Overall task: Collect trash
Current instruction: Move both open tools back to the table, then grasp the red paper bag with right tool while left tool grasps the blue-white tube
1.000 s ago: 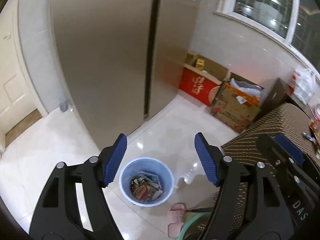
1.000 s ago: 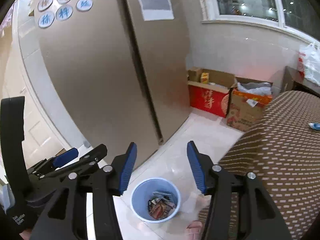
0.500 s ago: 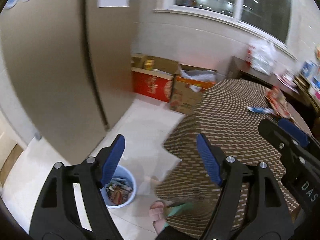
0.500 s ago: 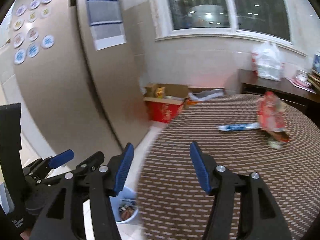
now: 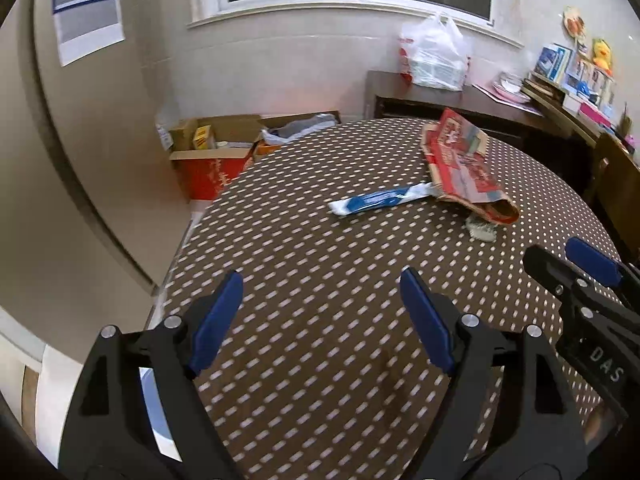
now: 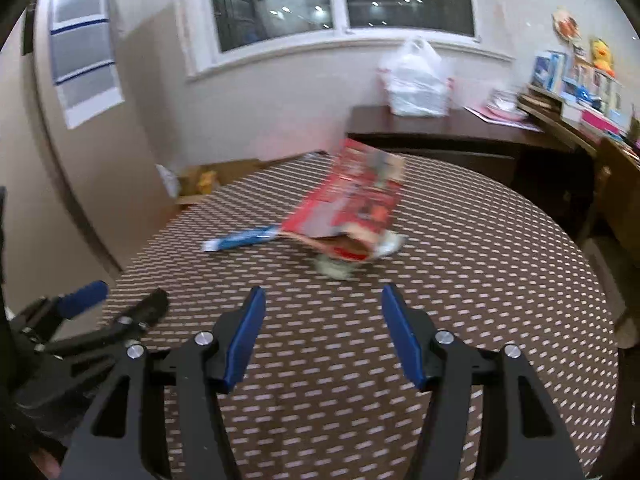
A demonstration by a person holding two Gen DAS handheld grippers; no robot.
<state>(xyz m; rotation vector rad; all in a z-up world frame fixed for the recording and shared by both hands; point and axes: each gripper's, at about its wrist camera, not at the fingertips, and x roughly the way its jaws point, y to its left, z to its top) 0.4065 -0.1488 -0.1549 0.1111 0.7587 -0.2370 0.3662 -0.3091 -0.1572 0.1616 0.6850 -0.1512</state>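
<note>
Left wrist view: the left claw (image 5: 320,320) hangs spread and empty over the desk (image 5: 320,264), its jaws having just been opening. Trash lies toward one o'clock: a blue wrapper (image 5: 380,200) touching a torn red carton (image 5: 464,168). The right claw (image 6: 322,334), also spread and empty, faces the carton at twelve o'clock, likely readied for a grab.
</note>
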